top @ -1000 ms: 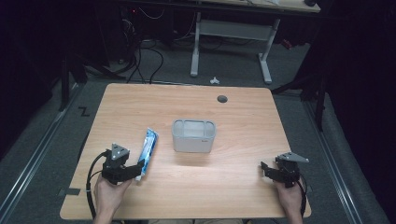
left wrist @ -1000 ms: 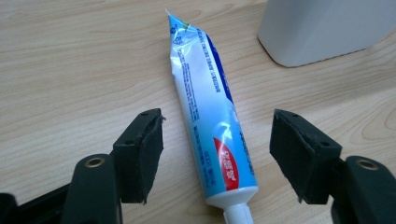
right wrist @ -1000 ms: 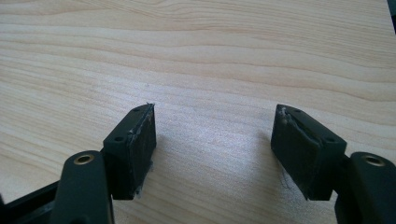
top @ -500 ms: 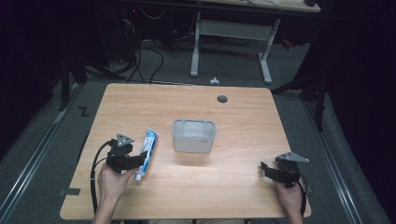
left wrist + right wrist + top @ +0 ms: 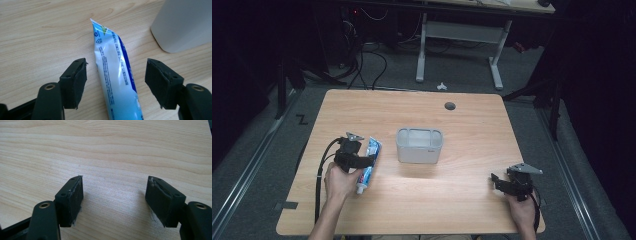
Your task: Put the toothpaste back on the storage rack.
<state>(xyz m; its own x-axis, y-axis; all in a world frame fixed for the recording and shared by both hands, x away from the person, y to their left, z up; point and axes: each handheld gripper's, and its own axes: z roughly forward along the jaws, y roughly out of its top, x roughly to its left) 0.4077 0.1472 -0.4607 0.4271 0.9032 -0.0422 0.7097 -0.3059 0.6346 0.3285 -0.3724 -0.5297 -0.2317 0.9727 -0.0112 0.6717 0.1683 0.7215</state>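
left gripper lines up on the toothpaste tube, no grip yet

compared with a second ago the left gripper (image 5: 362, 161) has slid along the light wooden tabletop (image 5: 462, 200), and the blue-and-white plastic toothpaste tube (image 5: 368, 164) looks slightly shifted with it. its jaws have just been opening a little further; in the left gripper view the tube (image 5: 117, 82) lies between the two black pads (image 5: 78, 85) with clear gaps on both sides, so the jaws are open and nothing is clamped. tube lies flat on the tabletop, crimped end pointing away from the person, cap end toward the person.

my read: still the aligning step before a pick, tube is centred enough for a close.

right gripper (image 5: 511, 184) sits where it was near the right front corner of the tabletop, jaws wide open over bare wood (image 5: 112, 157), holding nothing.

container: pale grey rectangular plastic bin (image 5: 419, 146) stands upright mid-tabletop, just right of the tube, apart from it. its inside looks empty from the high view. in the left gripper view its rounded corner (image 5: 182, 22) shows near the tube's far end, not touching.
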